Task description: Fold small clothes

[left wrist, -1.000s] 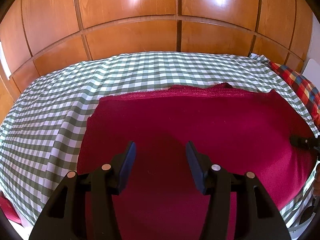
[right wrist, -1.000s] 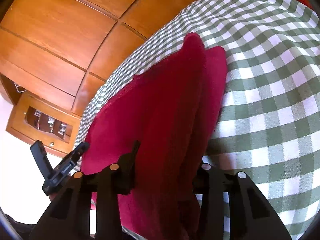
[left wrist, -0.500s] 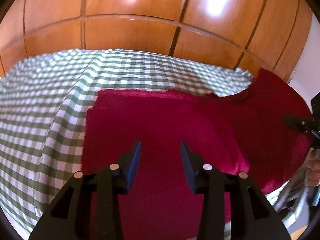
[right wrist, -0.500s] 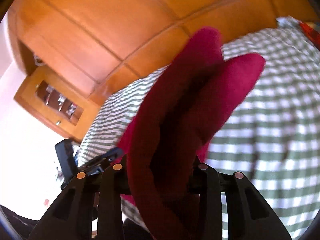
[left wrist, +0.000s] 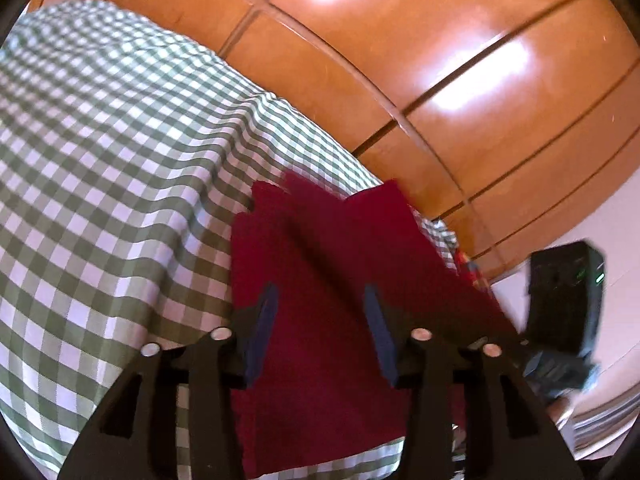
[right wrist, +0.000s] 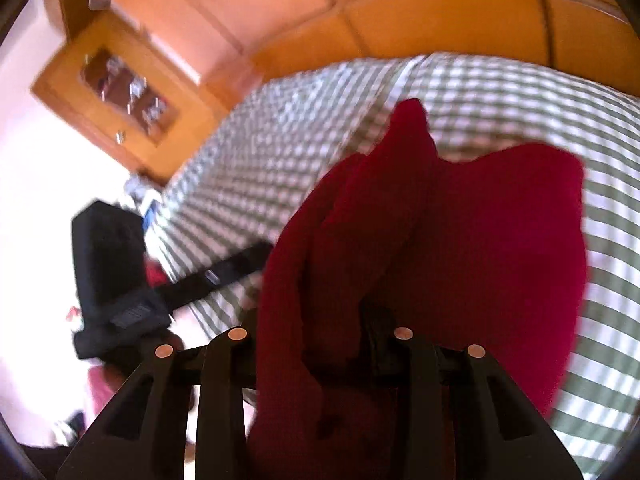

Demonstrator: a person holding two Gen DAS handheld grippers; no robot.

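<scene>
A dark red cloth (left wrist: 340, 224) lies on the green-and-white checked bedsheet (left wrist: 100, 160), with one part raised and doubled over toward the right. My left gripper (left wrist: 320, 292) hovers just over the cloth; its jaws are opening and nothing is pinched between them. In the right wrist view, my right gripper (right wrist: 316, 320) is shut on a bunched fold of the red cloth (right wrist: 480, 240), which hangs over and hides its fingertips. One finger of the left gripper (right wrist: 224, 272) reaches toward the cloth from the left.
Glossy wooden panelling (left wrist: 440, 60) rises behind the bed. A wooden cabinet with a glass front (right wrist: 108, 80) stands at the left. A bit of multi-coloured plaid fabric (left wrist: 468, 268) shows past the cloth. The checked sheet (right wrist: 500, 92) runs on to the right.
The right gripper has lifted its side of the red cloth and carried it across toward the left gripper. The left gripper has swung and rolled, narrowed its jaws, then widened them.
</scene>
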